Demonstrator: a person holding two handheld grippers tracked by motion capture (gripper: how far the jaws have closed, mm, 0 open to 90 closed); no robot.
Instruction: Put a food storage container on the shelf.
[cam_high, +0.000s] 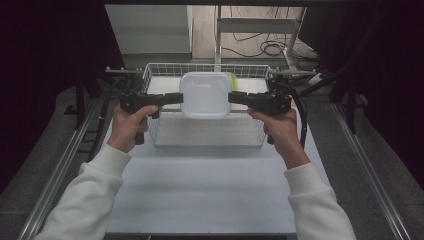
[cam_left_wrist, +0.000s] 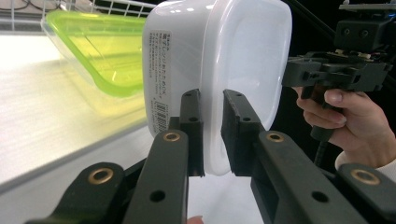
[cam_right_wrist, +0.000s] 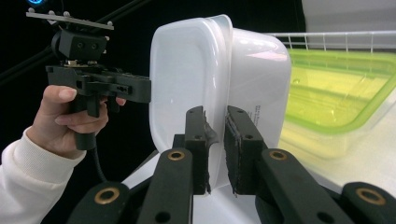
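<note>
A person holds a white plastic tub (cam_high: 205, 94) up between two hand-held grippers, one on each side. The left gripper (cam_high: 178, 97) has its jaws nearly closed, pinching the rim of the tub on that side; in the left gripper view the rim sits squeezed between the two black pads (cam_left_wrist: 192, 122). The right gripper (cam_high: 233, 97) does the same on the opposite edge, its jaws drawn in tight on the rim, as the right gripper view shows with the lip caught between the pads (cam_right_wrist: 196, 135).

The tub hangs in the air above the wire basket (cam_high: 155, 135), tipped so that its flat face looks up toward the high camera. It touches neither the basket floor nor the table (cam_high: 200, 190). Behind it in the basket lies a green-rimmed container (cam_left_wrist: 100, 51), tilted against the basket's back wall.

As I read it, the grasp is done and the lift out of the basket is under way, with both sides held evenly. What remains is to carry the tub clear of the wire wall and set it down, most likely on the open white table in front. The green container is untouched.
</note>
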